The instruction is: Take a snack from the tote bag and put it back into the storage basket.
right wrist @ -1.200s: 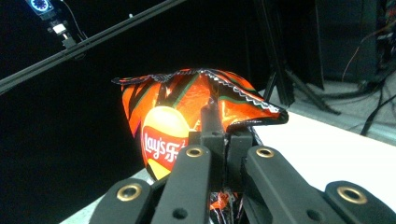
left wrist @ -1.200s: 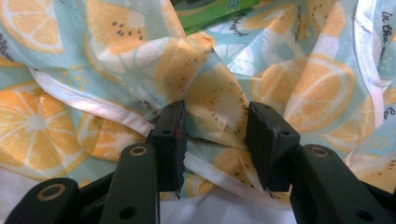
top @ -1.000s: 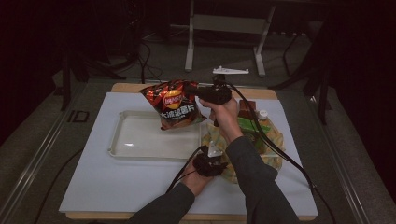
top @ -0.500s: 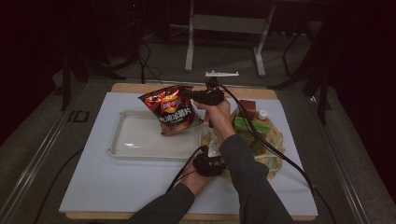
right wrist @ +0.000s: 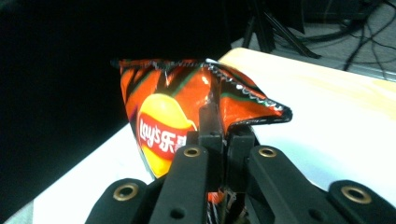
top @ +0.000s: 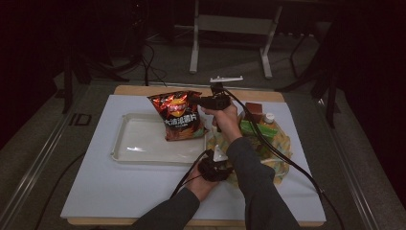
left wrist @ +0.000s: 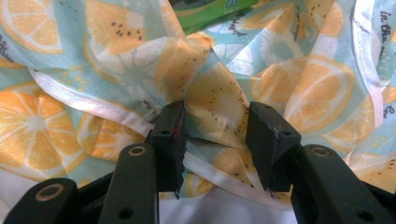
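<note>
A red-orange Lay's chips bag (top: 179,117) hangs upright over the right end of a clear tray (top: 139,143), its bottom at the tray. My right gripper (top: 195,100) is shut on the bag's crimped top edge (right wrist: 243,98). Its jaws have just eased open a little, with the bag still pinched between them (right wrist: 219,126). A lemon-print fabric bag (top: 280,143) lies at the right. My left gripper (top: 216,157) sits at its near-left rim. A fold of the printed cloth (left wrist: 303,93) is bunched between that gripper's jaws (left wrist: 215,135).
A green box (top: 256,130), a brown box (top: 253,111) and a white-capped bottle (top: 269,116) sit in the fabric bag. The green box's edge (left wrist: 210,9) shows beyond the cloth. A white mat (top: 119,191) covers the wooden table. Cables trail from both grippers.
My right hand has come down and a little to the left with the chips bag, bringing it lower over the tray. The left hand has stayed put.
</note>
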Demonstrator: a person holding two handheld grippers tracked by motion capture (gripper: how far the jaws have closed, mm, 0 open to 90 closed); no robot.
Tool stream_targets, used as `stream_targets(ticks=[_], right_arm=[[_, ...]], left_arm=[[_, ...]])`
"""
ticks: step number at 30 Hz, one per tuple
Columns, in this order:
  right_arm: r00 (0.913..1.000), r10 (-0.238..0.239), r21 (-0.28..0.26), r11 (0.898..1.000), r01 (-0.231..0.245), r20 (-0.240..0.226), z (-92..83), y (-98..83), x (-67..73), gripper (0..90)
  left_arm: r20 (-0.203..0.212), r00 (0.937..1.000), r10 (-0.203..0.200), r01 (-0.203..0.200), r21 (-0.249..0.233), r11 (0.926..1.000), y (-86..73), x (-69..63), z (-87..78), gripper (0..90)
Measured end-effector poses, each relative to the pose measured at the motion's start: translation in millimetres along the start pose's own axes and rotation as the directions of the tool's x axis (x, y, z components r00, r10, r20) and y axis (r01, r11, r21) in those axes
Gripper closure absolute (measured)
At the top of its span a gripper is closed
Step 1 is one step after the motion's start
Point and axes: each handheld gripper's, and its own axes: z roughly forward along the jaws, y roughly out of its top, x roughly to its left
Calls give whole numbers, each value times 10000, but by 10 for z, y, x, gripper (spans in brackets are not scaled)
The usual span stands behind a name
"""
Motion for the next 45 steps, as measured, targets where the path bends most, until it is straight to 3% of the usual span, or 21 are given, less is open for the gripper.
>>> stream_targets(ticks=[3, 9, 13, 16, 19, 24, 30, 32, 35, 37, 40, 45], right_arm=[[9993, -291, 98, 9995, 289, 237, -28, 4, 17, 885], [9989, -131, -128, 9998, 137, 458, -58, -36, -51, 885], [9976, -331, -30, 9994, 333, 606, -33, -66, -50, 885], [9979, -363, 58, 9993, 361, 532, -15, -69, -34, 886], [9965, -711, 319, 9971, 697, 435, 7, -68, 8, 885], [9907, -1092, 618, 9926, 1043, 816, 15, -21, 29, 882], [9797, -1865, 1020, 9786, 1786, 739, 101, 15, 160, 884], [9802, -1809, 996, 9799, 1727, 801, 122, 27, 167, 888], [9676, -2208, 1446, 9685, 2027, 1221, 145, 18, 159, 886], [9626, -2222, 1477, 9686, 1998, 1549, 124, 18, 117, 885], [9666, -1831, 1303, 9783, 1611, 1794, 88, 18, 49, 883], [9633, -1552, 1399, 9821, 1264, 2192, 80, 5, -2, 832]], left_arm=[[4, 10000, -6, 6, -7, 10000, 0, -1, 1, 566], [-12, 10000, 7, -7, -3, 10000, 0, -1, 0, 565], [-21, 10000, 16, -16, -1, 10000, 0, -1, 0, 565], [-36, 10000, 21, -21, -1, 10000, 0, -3, -1, 564], [-16, 10000, 8, -8, 6, 10000, 0, -2, 1, 564], [-16, 10000, -9, 9, -7, 10000, 0, -3, 1, 564], [-17, 10000, 3, -3, -5, 10000, 0, -4, 0, 563], [-30, 10000, 12, -12, -6, 10000, 0, -2, -1, 563], [4, 10000, 13, -13, 0, 10000, 0, -2, 0, 562], [4, 10000, 8, -8, 3, 10000, 0, -2, -2, 562], [2, 10000, -1, 1, -3, 10000, -1, -2, -2, 562], [-10, 10000, 22, -22, 8, 10000, -1, -2, -3, 562]])
